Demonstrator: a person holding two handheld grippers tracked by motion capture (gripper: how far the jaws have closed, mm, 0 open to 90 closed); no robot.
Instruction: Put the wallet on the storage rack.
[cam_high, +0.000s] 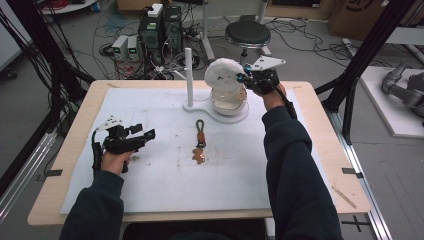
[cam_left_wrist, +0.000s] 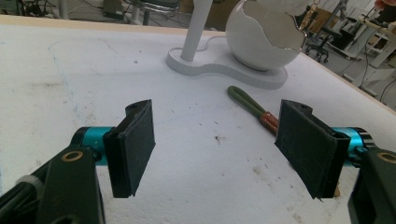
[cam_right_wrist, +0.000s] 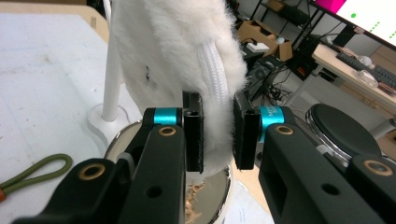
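My right gripper (cam_high: 243, 78) (cam_right_wrist: 218, 133) is shut on a white fluffy pouch (cam_high: 223, 74) (cam_right_wrist: 177, 51) along its zipper seam. It holds the pouch just above a white egg-shaped bowl (cam_high: 229, 102) (cam_left_wrist: 261, 42). The bowl stands on a white base (cam_high: 200, 107) with an upright post (cam_high: 189, 75) (cam_left_wrist: 196, 28) (cam_right_wrist: 112, 79). A keychain (cam_high: 200, 142) with a green cord loop (cam_left_wrist: 245, 100) (cam_right_wrist: 32, 175) and a brown charm lies flat on the mat in front of the base. My left gripper (cam_high: 145, 132) (cam_left_wrist: 217, 142) rests low at the mat's left, open, with nothing between its jaws.
A white mat (cam_high: 150, 175) covers most of the wooden table (cam_high: 320, 150). Behind the table are a black stool (cam_high: 247, 34), computer boxes (cam_high: 160, 30) and loose cables on the floor. Black frame posts stand at both sides.
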